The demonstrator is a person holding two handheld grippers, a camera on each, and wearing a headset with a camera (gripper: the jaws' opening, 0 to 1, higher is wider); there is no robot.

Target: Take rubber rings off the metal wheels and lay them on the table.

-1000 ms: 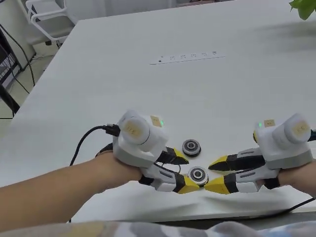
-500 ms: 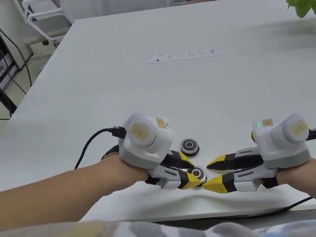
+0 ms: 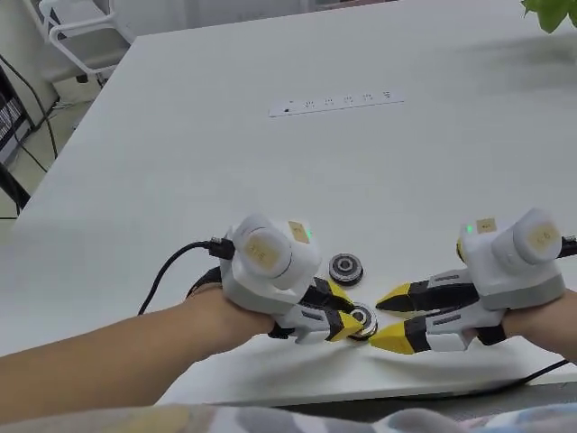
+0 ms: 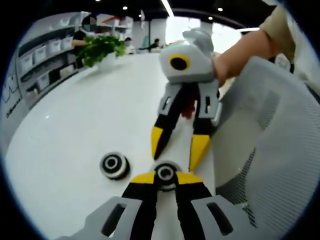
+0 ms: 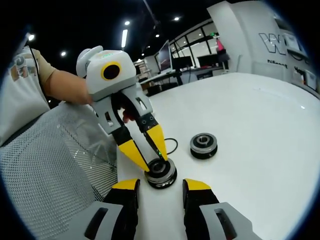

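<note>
While right tool (image 3: 379,322) gapes, left tool (image 3: 350,313) clamps near wheel (image 5: 161,171).

Your right gripper (image 5: 162,185) holds its yellow-tipped jaws apart, and the near wheel (image 5: 161,174) lies on the white table (image 5: 260,130) just ahead of the gap. The left gripper (image 5: 150,156) reaches in from the left, its yellow tips pinched on that wheel's rim. A second wheel (image 5: 203,145) lies apart, further right

Large white table (image 3: 270,180), white mesh chair (image 4: 272,145)
</note>
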